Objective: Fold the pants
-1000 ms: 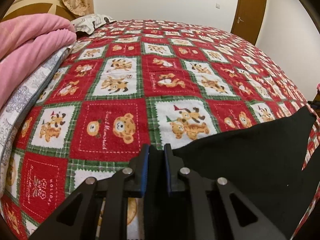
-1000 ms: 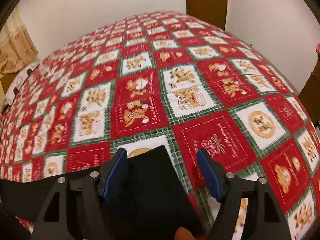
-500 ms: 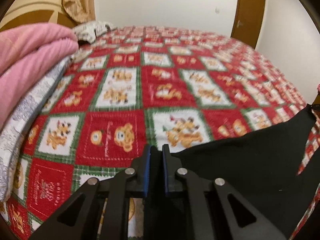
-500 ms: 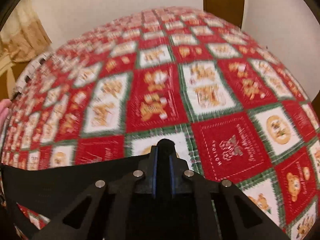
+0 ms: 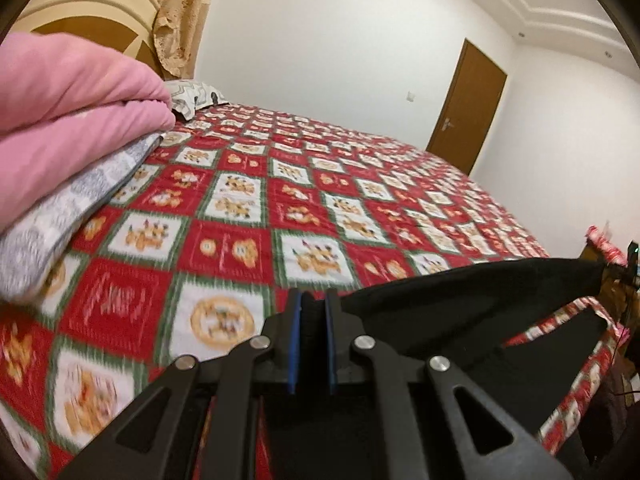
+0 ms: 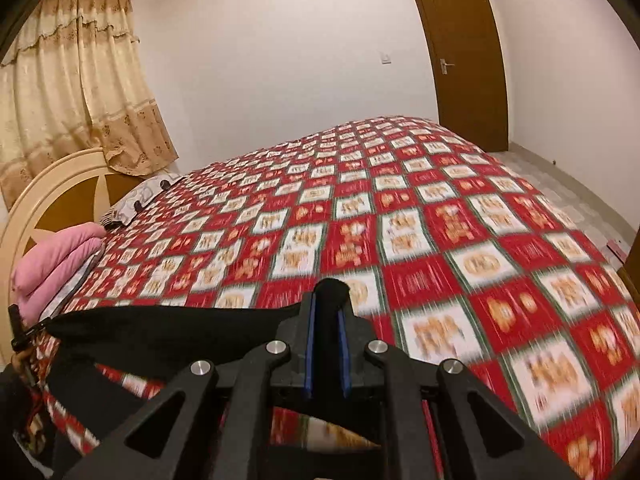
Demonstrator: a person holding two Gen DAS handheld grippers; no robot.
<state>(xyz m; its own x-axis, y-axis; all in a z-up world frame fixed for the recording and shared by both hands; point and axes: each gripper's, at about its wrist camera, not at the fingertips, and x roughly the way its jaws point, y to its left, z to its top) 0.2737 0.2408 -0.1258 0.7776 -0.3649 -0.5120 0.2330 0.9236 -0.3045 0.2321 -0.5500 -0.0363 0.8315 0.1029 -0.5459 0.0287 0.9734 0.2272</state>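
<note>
With no containers visible, both grippers clamp black pants (image 5: 460, 304) above bedspread (image 5: 240, 200).

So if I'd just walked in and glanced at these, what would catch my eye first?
Probably the red patchwork bedspread with its little bear squares, covering the whole bed. Next, the black pants stretched above its near edge, pinched at one end by the left gripper and at the other by the right gripper. Then the folded pink blanket, piled near the headboard.
</note>
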